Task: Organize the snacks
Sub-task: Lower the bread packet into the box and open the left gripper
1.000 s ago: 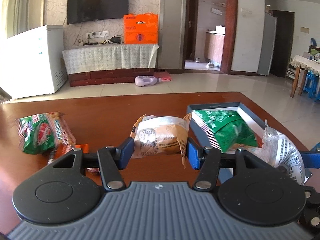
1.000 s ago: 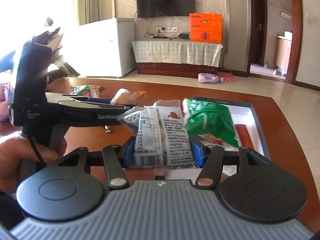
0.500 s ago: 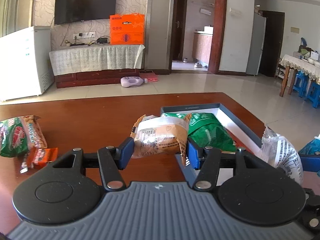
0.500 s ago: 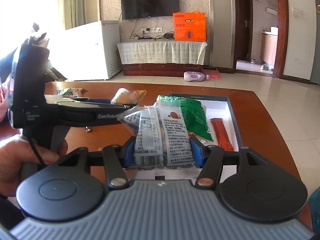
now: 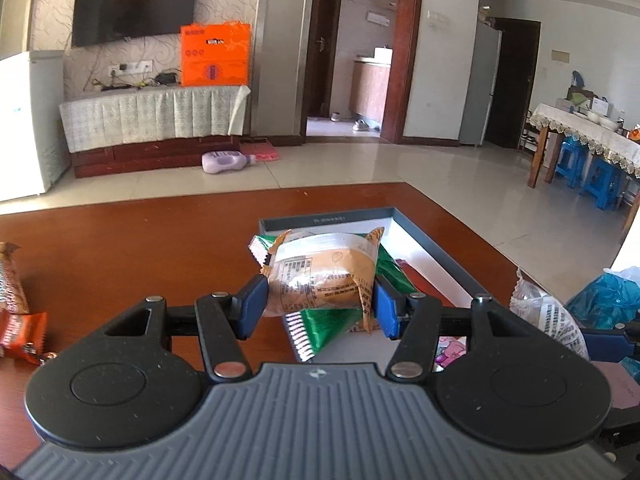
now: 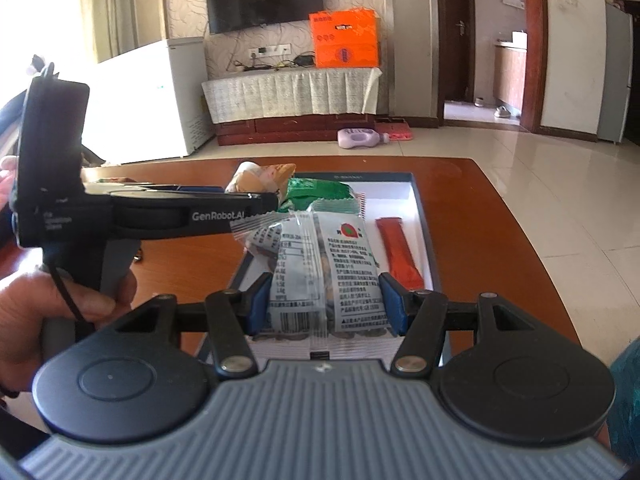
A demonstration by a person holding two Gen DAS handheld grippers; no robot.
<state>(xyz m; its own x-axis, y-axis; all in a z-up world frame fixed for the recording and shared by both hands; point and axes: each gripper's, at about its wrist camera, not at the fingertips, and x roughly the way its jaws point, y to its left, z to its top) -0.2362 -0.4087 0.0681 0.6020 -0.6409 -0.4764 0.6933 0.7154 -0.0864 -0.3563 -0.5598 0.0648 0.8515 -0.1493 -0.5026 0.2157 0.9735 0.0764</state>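
Note:
My left gripper (image 5: 319, 303) is shut on a tan bread packet (image 5: 322, 276) and holds it above the near end of a grey box with a white floor (image 5: 424, 246). A green snack bag (image 5: 324, 322) lies in the box under the packet. My right gripper (image 6: 323, 305) is shut on a clear nut packet (image 6: 320, 272) over the box's near end (image 6: 426, 236). In the right wrist view the green bag (image 6: 320, 196) and a red stick packet (image 6: 398, 252) lie in the box, and the left gripper (image 6: 256, 200) holds the bread packet (image 6: 260, 174) over its far left.
The box sits on a brown wooden table (image 5: 140, 248). An orange snack packet (image 5: 22, 334) and a brown one (image 5: 10, 280) lie at the table's left edge. The right gripper's clear packet (image 5: 548, 312) shows at right. Tiled floor lies beyond the table's far edge.
Both grippers have moved to the right and over the box with their packets still held. The loose snacks on the table have slid toward the left edge of the left wrist view.

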